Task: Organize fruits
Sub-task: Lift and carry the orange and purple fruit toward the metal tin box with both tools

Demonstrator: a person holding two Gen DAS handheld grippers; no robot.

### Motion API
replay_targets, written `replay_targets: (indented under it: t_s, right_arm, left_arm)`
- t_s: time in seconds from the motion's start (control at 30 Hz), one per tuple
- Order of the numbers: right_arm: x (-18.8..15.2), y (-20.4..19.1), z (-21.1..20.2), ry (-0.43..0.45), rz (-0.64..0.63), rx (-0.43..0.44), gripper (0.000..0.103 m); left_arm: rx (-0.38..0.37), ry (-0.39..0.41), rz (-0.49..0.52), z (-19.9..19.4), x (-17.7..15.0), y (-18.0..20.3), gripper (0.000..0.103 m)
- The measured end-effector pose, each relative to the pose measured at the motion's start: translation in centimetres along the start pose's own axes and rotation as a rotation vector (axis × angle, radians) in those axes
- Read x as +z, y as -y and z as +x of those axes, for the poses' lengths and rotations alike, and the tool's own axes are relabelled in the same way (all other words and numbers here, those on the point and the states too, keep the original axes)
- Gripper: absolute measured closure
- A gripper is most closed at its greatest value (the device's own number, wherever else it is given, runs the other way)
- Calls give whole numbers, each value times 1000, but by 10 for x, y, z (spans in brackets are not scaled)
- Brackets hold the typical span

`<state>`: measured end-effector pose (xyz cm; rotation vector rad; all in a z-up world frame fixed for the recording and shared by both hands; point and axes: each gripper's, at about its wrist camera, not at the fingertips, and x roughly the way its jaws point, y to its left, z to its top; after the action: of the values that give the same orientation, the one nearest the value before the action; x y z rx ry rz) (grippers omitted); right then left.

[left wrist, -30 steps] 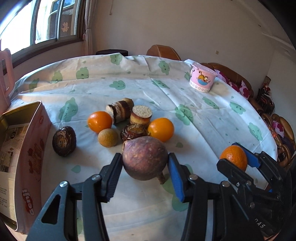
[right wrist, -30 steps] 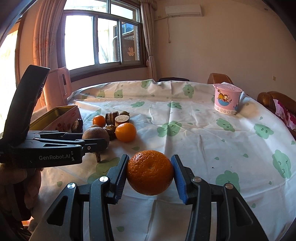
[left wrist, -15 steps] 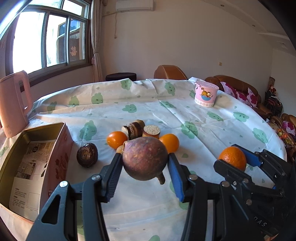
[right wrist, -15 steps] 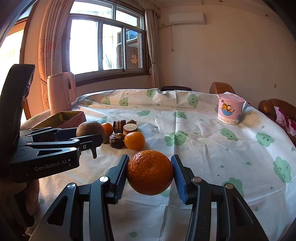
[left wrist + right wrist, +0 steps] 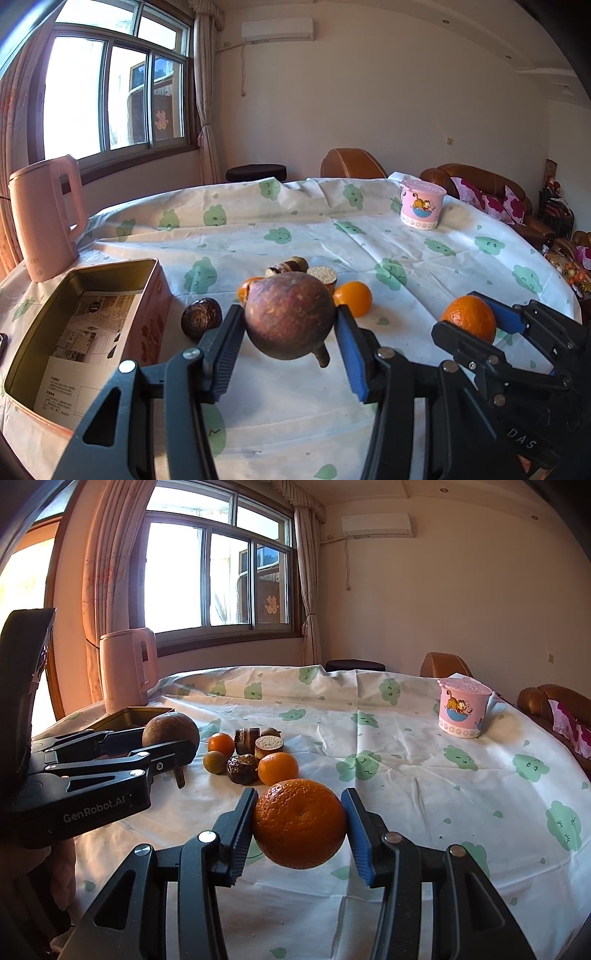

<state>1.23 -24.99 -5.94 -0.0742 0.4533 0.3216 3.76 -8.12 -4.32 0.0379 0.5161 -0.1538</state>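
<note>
My left gripper (image 5: 290, 325) is shut on a round brown-purple fruit (image 5: 290, 319) with a stub stem, held above the tablecloth; it also shows in the right wrist view (image 5: 170, 731). My right gripper (image 5: 299, 823) is shut on a large orange (image 5: 299, 823), held above the table, also seen at the right of the left wrist view (image 5: 468, 322). A cluster lies mid-table: two small oranges (image 5: 277, 768) (image 5: 221, 744), a brownish round fruit (image 5: 215, 762), a dark wrinkled fruit (image 5: 242, 768) and cut brown pieces (image 5: 269, 746). Another dark wrinkled fruit (image 5: 201, 319) lies beside the tin.
An open gold tin box (image 5: 79, 332) with a leaflet inside stands at the left table edge. A pink kettle (image 5: 44, 218) stands behind it. A pink cartoon cup (image 5: 422, 208) stands at the far right. Chairs and a sofa ring the table.
Both grippers have risen and tilted up with their fruits still held; more of the room, the kettle and the tin's inside now show.
</note>
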Motion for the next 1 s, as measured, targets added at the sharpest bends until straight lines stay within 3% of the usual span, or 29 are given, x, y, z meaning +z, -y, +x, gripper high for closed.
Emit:
replay_targets:
  t_s: [1.0]
  right_arm:
    - [14, -25, -4, 80, -54, 37, 54]
  left_arm:
    - [145, 120, -15, -27, 2, -27, 51]
